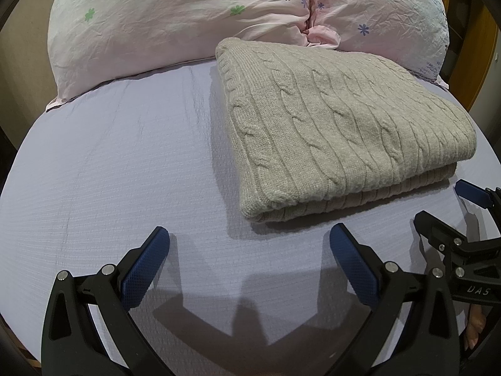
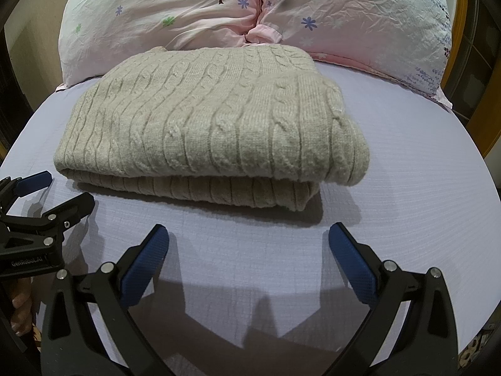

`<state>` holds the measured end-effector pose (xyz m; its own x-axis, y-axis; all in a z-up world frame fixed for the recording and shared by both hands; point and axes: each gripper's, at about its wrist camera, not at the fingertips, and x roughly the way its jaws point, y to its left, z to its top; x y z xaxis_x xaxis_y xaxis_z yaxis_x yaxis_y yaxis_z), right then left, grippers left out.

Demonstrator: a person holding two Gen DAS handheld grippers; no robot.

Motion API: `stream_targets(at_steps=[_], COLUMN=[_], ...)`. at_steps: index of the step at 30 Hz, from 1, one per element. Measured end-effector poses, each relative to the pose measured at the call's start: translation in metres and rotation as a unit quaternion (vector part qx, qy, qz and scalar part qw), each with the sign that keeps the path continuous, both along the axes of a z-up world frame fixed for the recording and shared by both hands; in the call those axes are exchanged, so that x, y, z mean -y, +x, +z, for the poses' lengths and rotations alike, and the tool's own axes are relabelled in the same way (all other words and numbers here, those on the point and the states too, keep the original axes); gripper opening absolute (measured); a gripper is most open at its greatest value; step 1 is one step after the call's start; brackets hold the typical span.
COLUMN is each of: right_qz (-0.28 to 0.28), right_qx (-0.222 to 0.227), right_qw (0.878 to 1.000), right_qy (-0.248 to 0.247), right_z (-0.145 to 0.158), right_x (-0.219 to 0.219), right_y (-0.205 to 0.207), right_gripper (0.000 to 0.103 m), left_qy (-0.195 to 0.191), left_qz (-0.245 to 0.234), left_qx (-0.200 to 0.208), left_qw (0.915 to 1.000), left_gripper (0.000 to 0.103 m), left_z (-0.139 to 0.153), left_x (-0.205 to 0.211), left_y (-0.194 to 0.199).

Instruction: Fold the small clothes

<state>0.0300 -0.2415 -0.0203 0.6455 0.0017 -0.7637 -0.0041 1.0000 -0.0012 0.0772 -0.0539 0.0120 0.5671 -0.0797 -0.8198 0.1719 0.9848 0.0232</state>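
Note:
A beige cable-knit sweater [image 1: 328, 125] lies folded into a thick rectangle on the lavender bed sheet [image 1: 109, 172]. It also shows in the right wrist view [image 2: 203, 125]. My left gripper [image 1: 249, 235] is open and empty, hovering over the sheet just short of the sweater's near left corner. My right gripper [image 2: 249, 235] is open and empty, just short of the sweater's near edge. The right gripper also shows at the right edge of the left wrist view [image 1: 444, 203], and the left gripper at the left edge of the right wrist view [image 2: 62, 188].
Two pink floral pillows [image 1: 188, 18] [image 2: 360, 15] lie behind the sweater at the head of the bed. Wooden furniture [image 1: 482, 47] stands to the right of the bed. The sheet [image 2: 407, 172] is flat around the sweater.

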Motion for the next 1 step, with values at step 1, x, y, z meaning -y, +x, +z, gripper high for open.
stream_targets(at_steps=[1], right_qz=[0.000], right_qx=[0.000], right_qw=[1.000], right_qy=[0.000], right_z=[0.0000], right_x=[-0.0002], right_y=[0.0000], right_gripper=[0.101], left_qy=[0.000], left_qz=[0.000], left_qx=[0.000], left_qw=[1.0000], left_gripper=[0.102], left_z=[0.0001], left_x=[0.0000], left_y=[0.0002])
